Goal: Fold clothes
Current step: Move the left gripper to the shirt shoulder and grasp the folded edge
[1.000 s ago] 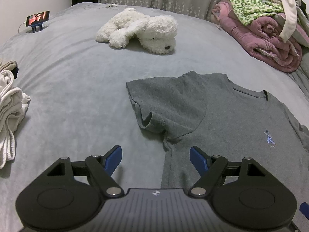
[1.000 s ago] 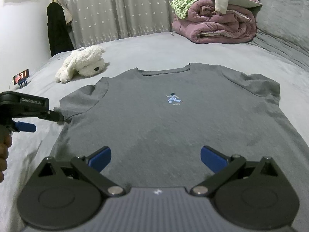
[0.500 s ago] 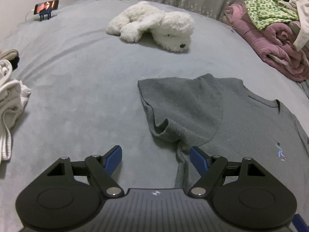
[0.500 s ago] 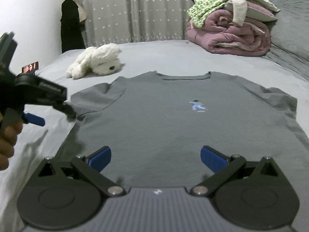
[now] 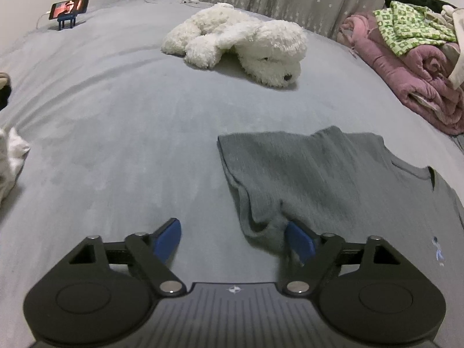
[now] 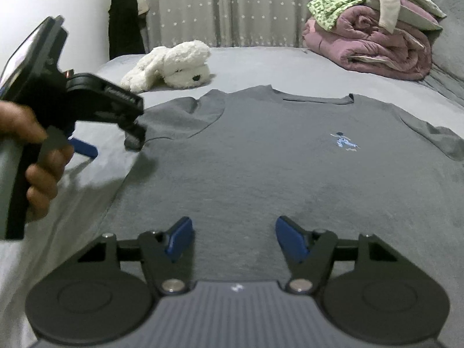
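Grey t-shirt (image 6: 275,168) is lying face up and spread flat on the bed (image 5: 116,145), collar pointing away from me, little blue print on the chest. Its near sleeve (image 5: 261,179) is rumpled, with the cuff bunched up a bit instead of lying flat.

My left fingers (image 5: 233,239) are spread wide and sitting low right at that sleeve's underarm; the inner pad looks like it's touching or just under the cuff edge, the other one is out over bare bed. From the right camera you can see my hand (image 6: 37,159) on the handle beside the shirt. My right fingers (image 6: 233,239) are also wide apart, holding nothing, hovering above the lower body of the shirt.

What worries me: if I close the left ones here, I might pinch only the top layer of that bunched cuff, and the sleeve would drag crooked instead of folding over clean. I could also catch the bedsheet along with it, since one pad is off the fabric. And the sheet is soft, so any pull could slide the whole shirt and wrinkle the flat part in front of my right fingers. The plush dog (image 5: 240,43) far ahead is well out of the way.
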A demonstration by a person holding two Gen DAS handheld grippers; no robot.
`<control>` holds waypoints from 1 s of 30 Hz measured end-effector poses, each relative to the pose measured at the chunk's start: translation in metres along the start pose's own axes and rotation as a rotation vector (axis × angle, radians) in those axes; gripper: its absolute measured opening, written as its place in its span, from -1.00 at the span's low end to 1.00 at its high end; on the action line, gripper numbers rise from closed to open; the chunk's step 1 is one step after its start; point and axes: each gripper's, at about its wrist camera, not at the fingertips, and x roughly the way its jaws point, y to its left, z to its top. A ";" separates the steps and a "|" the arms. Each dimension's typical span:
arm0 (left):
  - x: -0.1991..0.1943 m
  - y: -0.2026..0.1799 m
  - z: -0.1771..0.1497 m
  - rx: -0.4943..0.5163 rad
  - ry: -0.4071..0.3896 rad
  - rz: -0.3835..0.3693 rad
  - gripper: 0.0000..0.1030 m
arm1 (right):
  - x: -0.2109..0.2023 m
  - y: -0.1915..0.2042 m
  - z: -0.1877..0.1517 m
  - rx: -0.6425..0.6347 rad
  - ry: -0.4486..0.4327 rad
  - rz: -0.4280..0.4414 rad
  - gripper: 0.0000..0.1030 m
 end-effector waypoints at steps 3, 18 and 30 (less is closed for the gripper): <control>0.007 0.003 0.008 0.002 -0.005 -0.011 0.62 | 0.003 0.003 0.001 -0.009 0.006 0.002 0.31; 0.028 0.020 0.037 -0.066 -0.028 -0.120 0.62 | -0.011 0.025 -0.007 -0.007 0.022 0.081 0.32; 0.030 -0.002 0.028 0.059 -0.042 -0.121 -0.66 | -0.037 0.061 -0.023 -0.085 0.030 0.137 0.27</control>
